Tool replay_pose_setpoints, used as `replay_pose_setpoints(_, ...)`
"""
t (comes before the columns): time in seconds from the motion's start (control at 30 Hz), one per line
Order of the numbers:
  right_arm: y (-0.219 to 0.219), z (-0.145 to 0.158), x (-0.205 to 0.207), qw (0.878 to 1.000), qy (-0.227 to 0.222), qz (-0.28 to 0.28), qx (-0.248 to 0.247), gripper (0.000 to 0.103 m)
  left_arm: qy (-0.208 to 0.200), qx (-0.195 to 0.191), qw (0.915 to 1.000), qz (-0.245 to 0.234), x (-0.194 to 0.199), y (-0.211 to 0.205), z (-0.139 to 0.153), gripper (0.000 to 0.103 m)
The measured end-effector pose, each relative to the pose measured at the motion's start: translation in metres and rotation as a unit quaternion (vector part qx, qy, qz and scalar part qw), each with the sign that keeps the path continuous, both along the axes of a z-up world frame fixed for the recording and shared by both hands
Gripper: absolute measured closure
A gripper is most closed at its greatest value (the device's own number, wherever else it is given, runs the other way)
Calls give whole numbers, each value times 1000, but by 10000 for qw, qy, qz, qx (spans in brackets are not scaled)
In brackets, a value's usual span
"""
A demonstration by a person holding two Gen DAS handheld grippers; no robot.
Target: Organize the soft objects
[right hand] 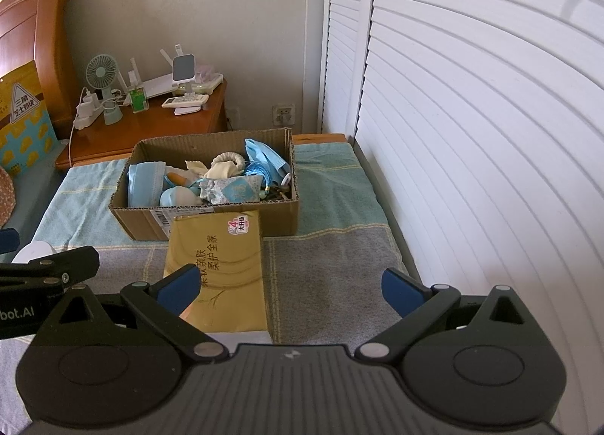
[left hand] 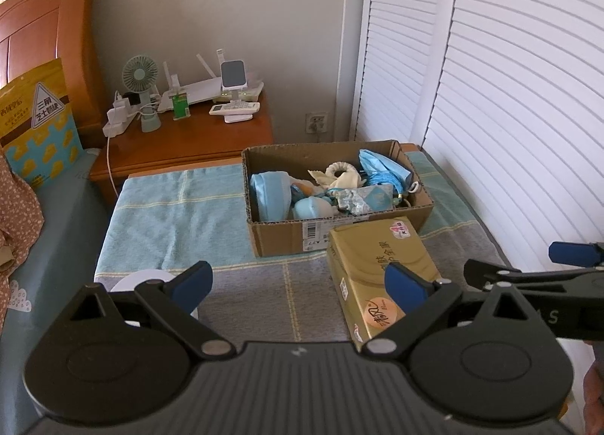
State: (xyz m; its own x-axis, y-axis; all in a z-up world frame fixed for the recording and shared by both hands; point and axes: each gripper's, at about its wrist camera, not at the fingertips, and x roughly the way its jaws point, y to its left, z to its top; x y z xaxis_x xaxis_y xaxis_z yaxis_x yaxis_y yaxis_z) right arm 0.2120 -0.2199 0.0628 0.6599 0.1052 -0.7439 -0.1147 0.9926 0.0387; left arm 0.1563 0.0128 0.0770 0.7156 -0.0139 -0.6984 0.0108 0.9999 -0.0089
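Observation:
A cardboard box (left hand: pixel 279 235) (right hand: pixel 128 218) stands on a checked blue-grey towel (left hand: pixel 173 208) (right hand: pixel 332 189). Inside lie soft things: blue face masks (left hand: pixel 270 193) (right hand: pixel 145 182), a cream cloth with a ring (left hand: pixel 341 172) (right hand: pixel 226 165), a patterned pouch (left hand: pixel 366 199) (right hand: pixel 236 188). A gold tissue pack (left hand: pixel 377 257) (right hand: pixel 222 257) lies in front of the box. My left gripper (left hand: pixel 300 286) is open above the towel, left of the pack. My right gripper (right hand: pixel 290 286) is open, its left finger over the pack's near end. Neither holds anything.
A wooden nightstand (left hand: pixel 188 140) (right hand: pixel 151 122) behind the towel carries a small fan (left hand: pixel 141 74), a router and a remote. White louvred doors (left hand: pixel 509 95) (right hand: pixel 472 114) run along the right. A yellow snack bag (left hand: pixel 37 110) leans on the headboard. A white round object (left hand: pixel 139 280) lies near the left fingers.

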Motion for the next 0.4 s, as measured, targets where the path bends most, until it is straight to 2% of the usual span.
replay_pose_setpoints(0.4,0,0,0,10000,1,-2,-2,0,14,-25,10000,1,0,-2,0,5)
